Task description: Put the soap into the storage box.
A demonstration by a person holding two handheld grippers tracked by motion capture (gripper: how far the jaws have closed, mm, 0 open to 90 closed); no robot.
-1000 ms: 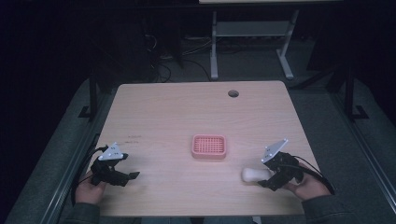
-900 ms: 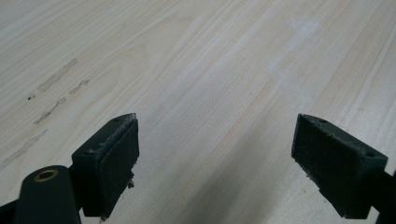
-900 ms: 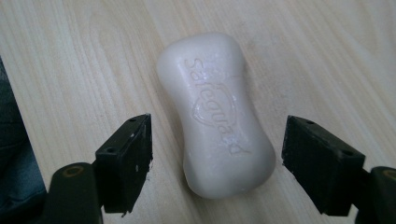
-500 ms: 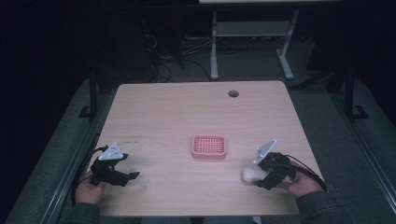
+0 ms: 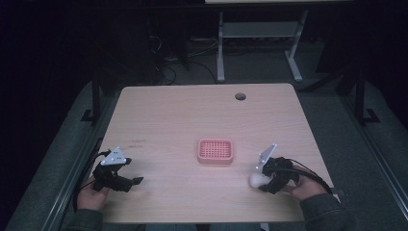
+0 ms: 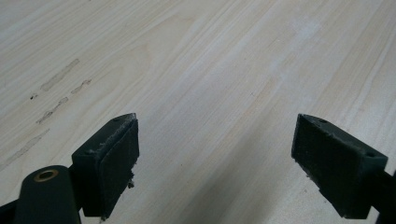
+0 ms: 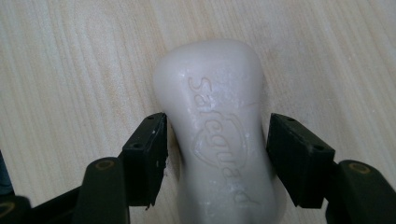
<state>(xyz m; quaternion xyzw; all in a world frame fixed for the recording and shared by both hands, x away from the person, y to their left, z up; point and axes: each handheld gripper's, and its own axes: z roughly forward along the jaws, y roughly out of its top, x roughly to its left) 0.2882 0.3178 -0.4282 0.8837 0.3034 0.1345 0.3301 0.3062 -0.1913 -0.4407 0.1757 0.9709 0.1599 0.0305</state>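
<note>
- While the right gripper (image 7: 215, 154) straddles the soap (image 7: 219, 135) at the table's (image 5: 192, 110) near right, its jaws have just been closing, narrow gaps remaining.
- Soap's long axis runs along the jaws.
- Dish (image 5: 215, 150) lies up-left.
- Left gripper (image 6: 215, 158) is agape, empty.

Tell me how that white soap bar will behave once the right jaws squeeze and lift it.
The soap bar looks solid, so it should stay stiff. Its smooth, waxy-looking surface and rounded sides may let it slip between the jaws of the right gripper, which have just been closing around its narrowed waist. Lying flat on the table, it is unlikely to roll.
</note>
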